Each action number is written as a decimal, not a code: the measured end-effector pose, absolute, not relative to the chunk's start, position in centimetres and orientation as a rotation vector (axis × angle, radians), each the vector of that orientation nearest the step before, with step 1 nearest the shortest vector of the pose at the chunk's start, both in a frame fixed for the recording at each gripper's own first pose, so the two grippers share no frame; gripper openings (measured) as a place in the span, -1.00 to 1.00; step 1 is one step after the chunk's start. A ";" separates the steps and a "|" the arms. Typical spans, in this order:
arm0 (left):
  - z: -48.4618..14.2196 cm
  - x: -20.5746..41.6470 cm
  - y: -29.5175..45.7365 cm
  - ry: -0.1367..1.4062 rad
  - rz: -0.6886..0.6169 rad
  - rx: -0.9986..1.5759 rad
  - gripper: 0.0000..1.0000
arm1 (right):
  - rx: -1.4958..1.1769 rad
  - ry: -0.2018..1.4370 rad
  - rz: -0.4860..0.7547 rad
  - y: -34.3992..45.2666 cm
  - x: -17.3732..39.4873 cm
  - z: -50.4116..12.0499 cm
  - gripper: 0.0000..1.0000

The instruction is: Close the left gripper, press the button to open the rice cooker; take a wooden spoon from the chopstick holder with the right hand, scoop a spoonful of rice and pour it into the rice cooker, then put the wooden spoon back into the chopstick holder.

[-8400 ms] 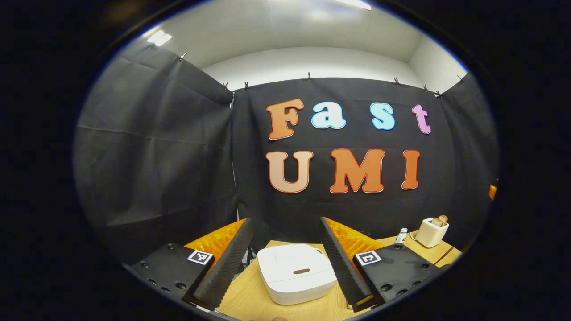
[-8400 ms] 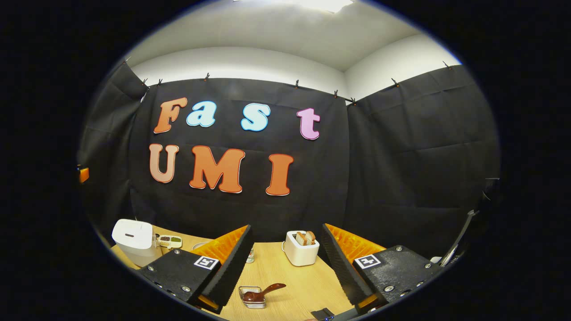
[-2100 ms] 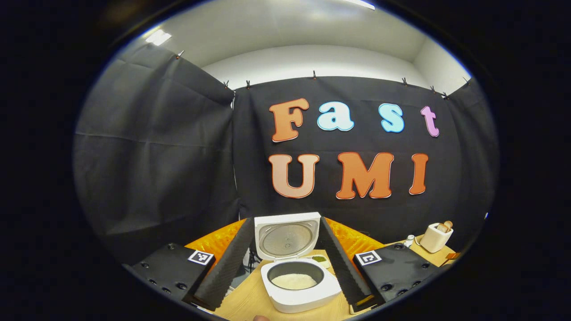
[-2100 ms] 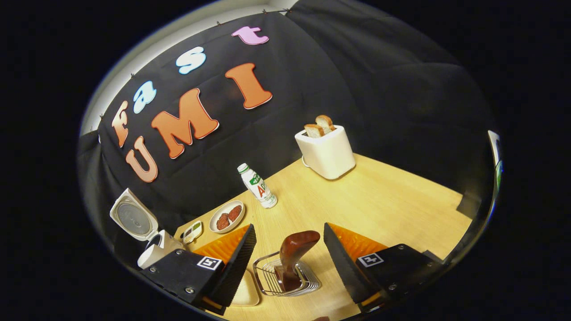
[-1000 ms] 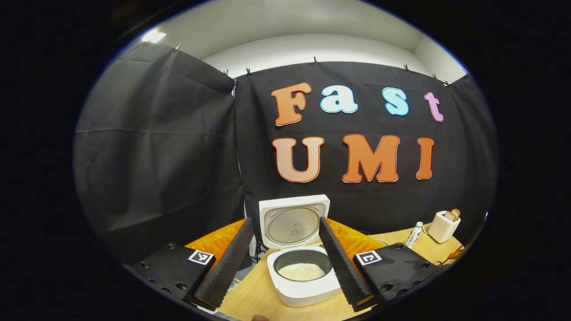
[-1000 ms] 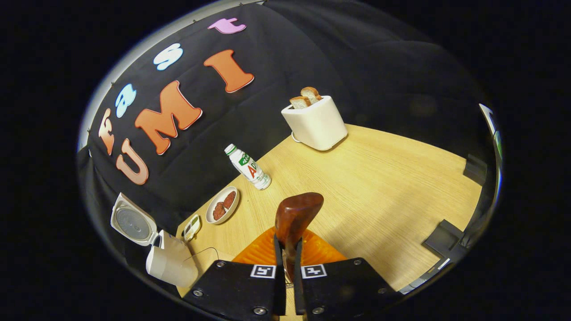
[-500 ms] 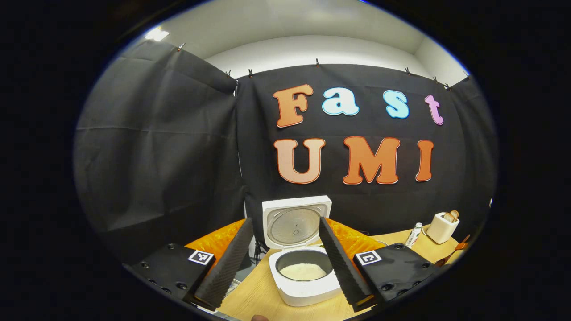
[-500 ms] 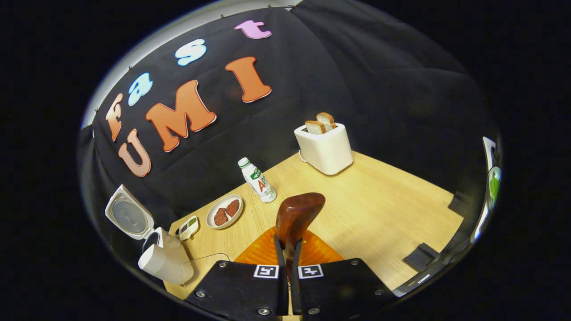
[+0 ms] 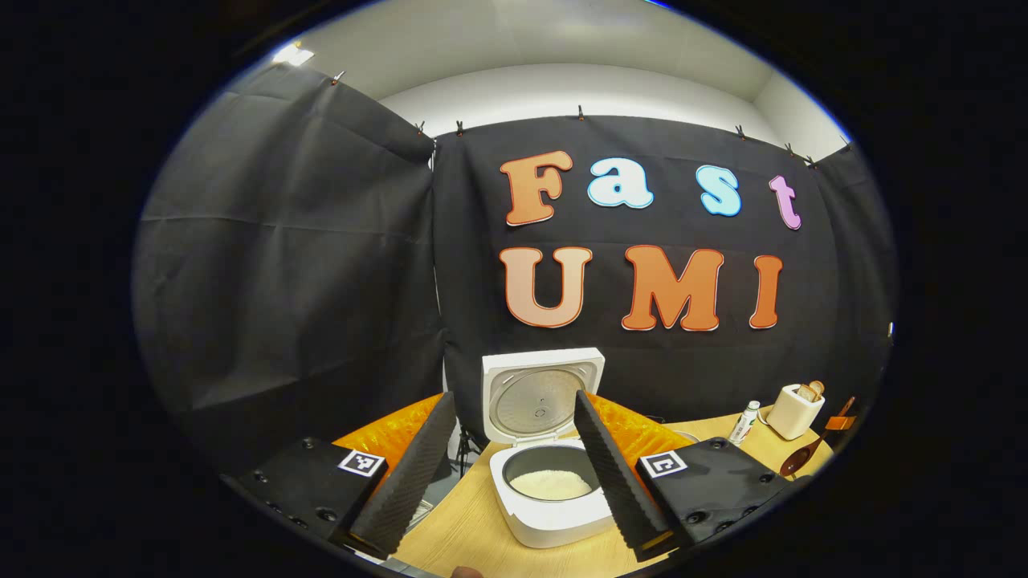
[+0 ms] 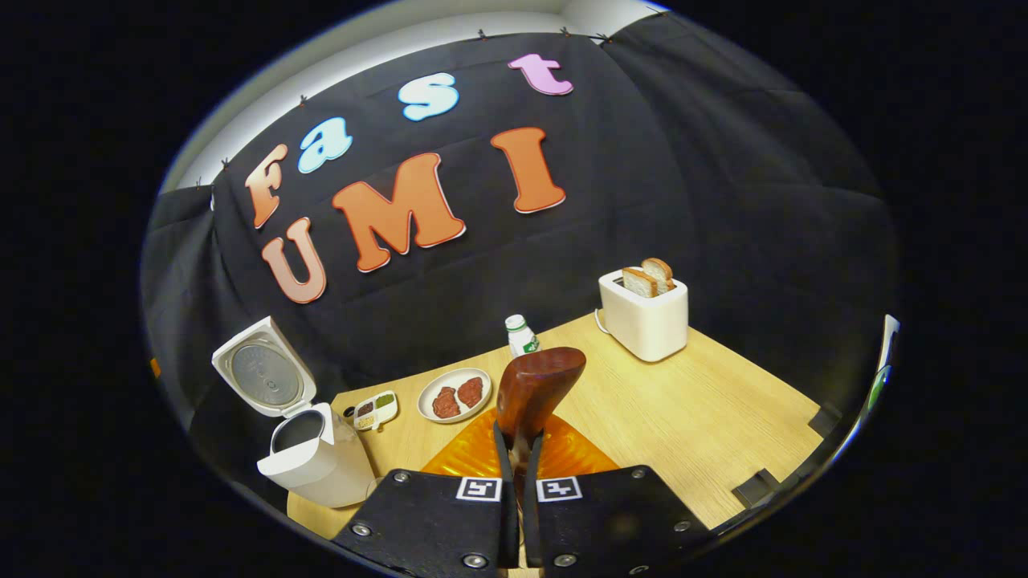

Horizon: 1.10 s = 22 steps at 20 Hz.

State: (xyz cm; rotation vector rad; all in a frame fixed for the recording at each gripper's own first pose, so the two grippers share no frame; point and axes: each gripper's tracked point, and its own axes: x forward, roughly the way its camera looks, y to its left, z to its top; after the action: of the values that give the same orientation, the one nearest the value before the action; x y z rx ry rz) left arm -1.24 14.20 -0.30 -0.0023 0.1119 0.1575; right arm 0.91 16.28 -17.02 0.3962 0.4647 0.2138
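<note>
Spoon: the dark reddish-brown wooden spoon [image 10: 536, 391] is pinched at its handle between the right gripper [image 10: 518, 474] fingers, which are pressed against it from both sides.
Spoon axis: long axis runs forward along the fingers, the broad end pointing away from the camera, above the light wooden table [image 10: 691, 409].
Spoon, left gripper view: it shows at the far right edge [image 9: 803, 457], bowl low, handle rising to the upper right.
Right gripper pose: tilted down toward the table.
Left gripper [image 9: 514, 474]: fingers spread wide, holding nothing, level, facing the cooker.
Rice cooker: the white square rice cooker [image 9: 554, 502] stands at the table's left end, lid upright, white rice in the pot; also seen in the right gripper view [image 10: 313, 457].
Nearby: white toaster with bread slices [image 10: 645, 317], round plate with meat patties [image 10: 454, 395].
</note>
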 end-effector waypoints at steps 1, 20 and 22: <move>-0.3 -1.4 14.4 0.112 0.161 0.002 0.99 | 0.382 0.453 0.236 17.4 0.9 -16.5 -0.96; -2.1 -2.0 17.1 0.171 0.188 0.059 0.99 | -0.119 0.443 0.326 30.8 -1.2 -25.9 -0.96; -2.4 -1.9 17.4 0.176 0.194 0.054 0.99 | -0.099 0.449 0.288 30.5 -0.7 -27.1 -0.96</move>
State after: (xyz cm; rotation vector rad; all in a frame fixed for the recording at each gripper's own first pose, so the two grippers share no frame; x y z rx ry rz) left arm -1.91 17.38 -2.41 0.0540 0.1762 0.1942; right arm -0.72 30.52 -27.13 -0.0987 0.4489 0.2882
